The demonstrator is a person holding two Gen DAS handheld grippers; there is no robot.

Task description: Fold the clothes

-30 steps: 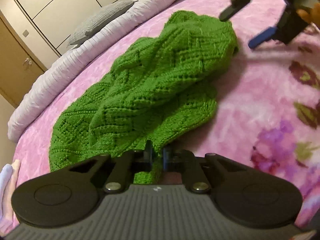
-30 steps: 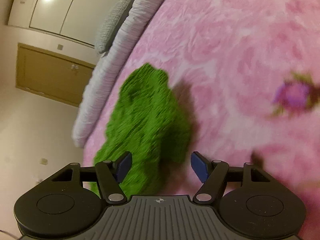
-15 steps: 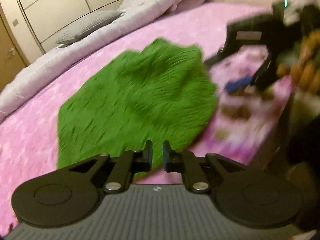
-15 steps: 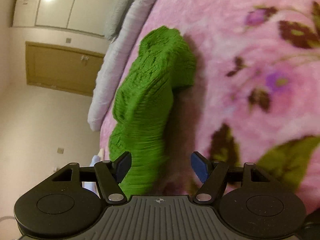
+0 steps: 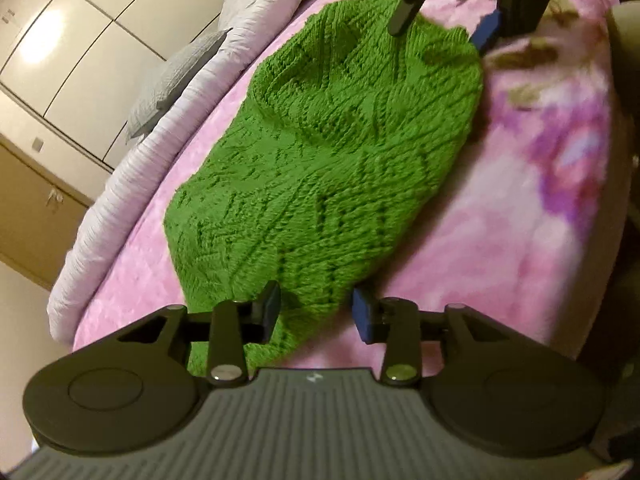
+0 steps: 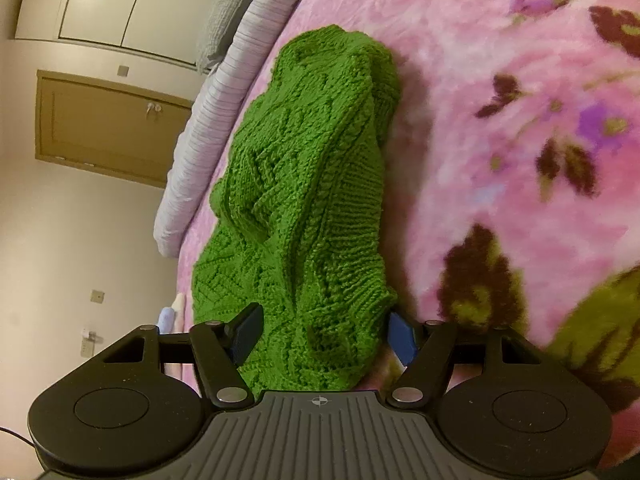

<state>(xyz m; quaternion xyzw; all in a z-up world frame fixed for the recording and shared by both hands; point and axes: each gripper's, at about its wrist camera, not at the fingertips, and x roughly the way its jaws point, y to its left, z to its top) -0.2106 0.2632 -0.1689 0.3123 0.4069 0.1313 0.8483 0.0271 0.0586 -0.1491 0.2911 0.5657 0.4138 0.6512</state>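
So the left gripper [image 5: 316, 314] has let go: half a second back its jaws were pinched nearly together at the sweater's [image 5: 332, 168] near edge, now they're spread wide with the knit lying loose between them, nothing gripped. The right gripper [image 6: 324, 334] was already open back then and hasn't closed, but it's moved in so the other end of the sweater bunches right up between its fingers. The earlier blur is mostly gone on the right wrist view; the left view is a bit smeared.

Hard-to-see stuff: in the left view the right gripper [image 5: 444, 34] is cut off at the top edge, only its two fingers poke down at the sweater's far end. Can't tell if the pads actually press the wool or just sit against it. The sweater's near hem is hidden behind each gripper body.

Sweater is a long rumpled green heap on the pink bedspread [image 6: 500, 200], with the white duvet [image 5: 132, 184] beyond it.
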